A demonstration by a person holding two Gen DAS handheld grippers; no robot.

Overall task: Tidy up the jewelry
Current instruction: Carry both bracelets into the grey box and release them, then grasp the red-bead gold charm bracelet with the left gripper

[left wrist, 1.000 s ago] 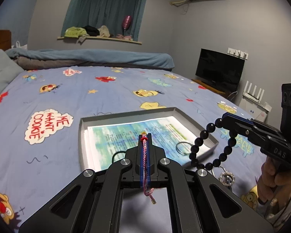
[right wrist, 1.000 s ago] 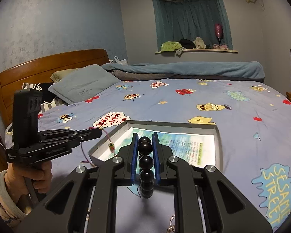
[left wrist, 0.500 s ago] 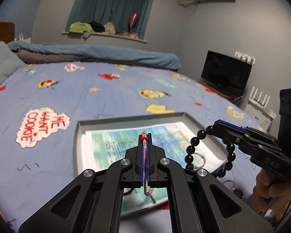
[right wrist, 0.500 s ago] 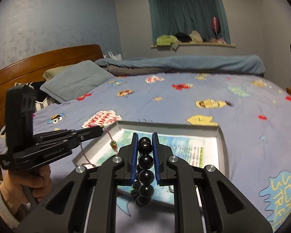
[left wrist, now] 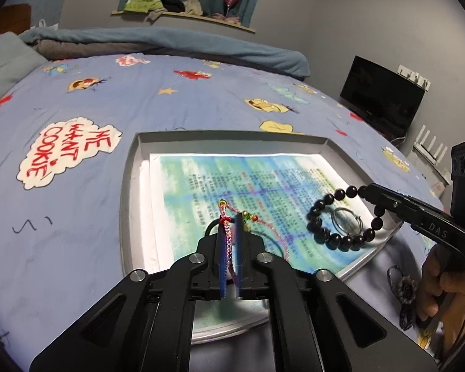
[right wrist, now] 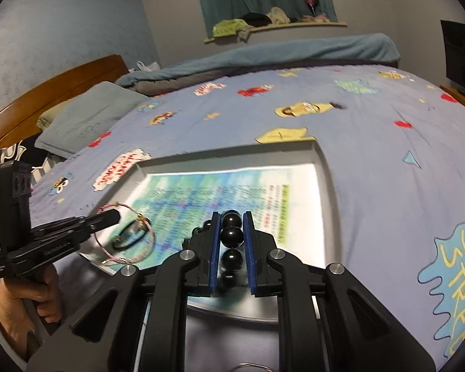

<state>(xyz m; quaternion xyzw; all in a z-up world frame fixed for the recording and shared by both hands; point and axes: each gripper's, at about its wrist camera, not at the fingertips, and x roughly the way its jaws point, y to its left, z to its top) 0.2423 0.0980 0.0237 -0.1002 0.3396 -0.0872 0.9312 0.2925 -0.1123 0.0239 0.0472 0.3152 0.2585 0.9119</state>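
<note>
A grey tray [left wrist: 130,167] lined with a printed paper sheet lies on the bed; it also shows in the right wrist view [right wrist: 325,173]. My left gripper [left wrist: 231,220] has its jaws slightly parted; the red braided string bracelet [left wrist: 228,238] rests against the left finger and its loop lies on the paper [right wrist: 130,251]. My right gripper [right wrist: 231,217] is shut on a black bead bracelet [right wrist: 231,235], whose loop hangs low over the tray's right part [left wrist: 334,235]. A thin silver ring [left wrist: 345,218] and a black hair tie [right wrist: 130,238] lie in the tray.
A dark beaded piece [left wrist: 403,288] lies on the bedsheet right of the tray. A silver ring edge [right wrist: 248,365] shows at the bottom of the right wrist view. Pillows [right wrist: 86,117] and a wooden headboard are at the left, a TV [left wrist: 381,99] at the right.
Both grippers have come down over the tray. The left jaws have parted a little and the string bracelet's loop now lies on the paper. The bead bracelet hangs lower over the tray.
</note>
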